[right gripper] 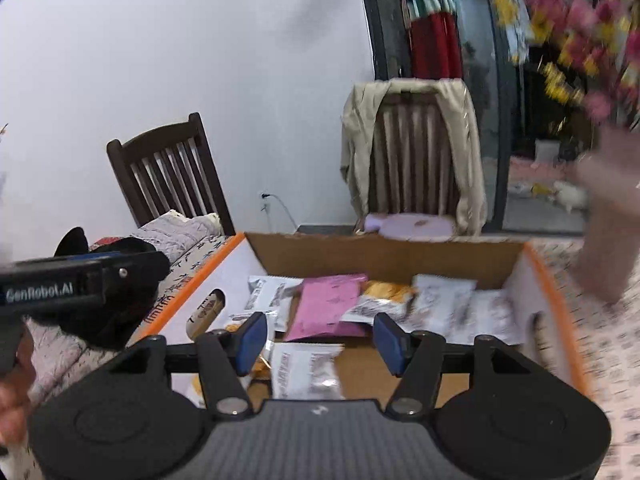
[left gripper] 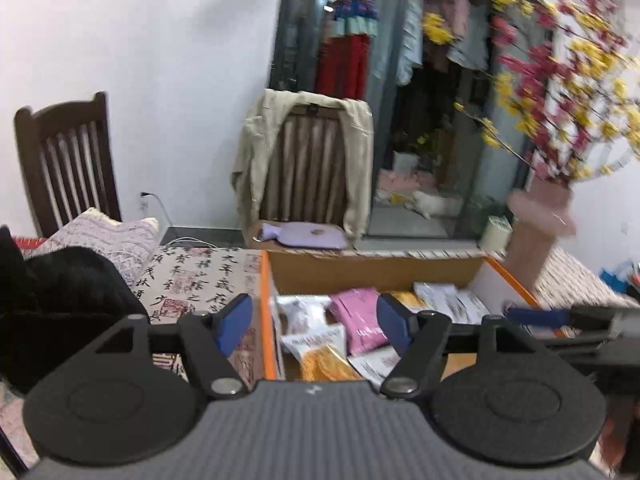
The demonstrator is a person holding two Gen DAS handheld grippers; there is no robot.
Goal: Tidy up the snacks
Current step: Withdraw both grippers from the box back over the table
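An open cardboard box (left gripper: 372,268) (right gripper: 380,256) with orange edges sits on the table and holds several snack packets. Among them are a pink packet (left gripper: 360,320) (right gripper: 328,304), a white packet (left gripper: 300,310), an orange-and-white chip bag (left gripper: 324,360), a gold packet (right gripper: 384,296) and a white packet (right gripper: 308,368) near the front. My left gripper (left gripper: 314,324) hangs open above the box's left side, nothing between its blue pads. My right gripper (right gripper: 320,340) is open over the box's middle, also empty. Each gripper shows in the other's view: the right one (left gripper: 532,316), the left one (right gripper: 80,276).
A pink vase of yellow and pink flowers (left gripper: 540,232) stands right of the box. A black cloth heap (left gripper: 60,280) lies on the left of the calligraphy tablecloth (left gripper: 200,276). Behind are a dark wooden chair (left gripper: 68,160) and a chair draped with a beige jacket (left gripper: 308,160).
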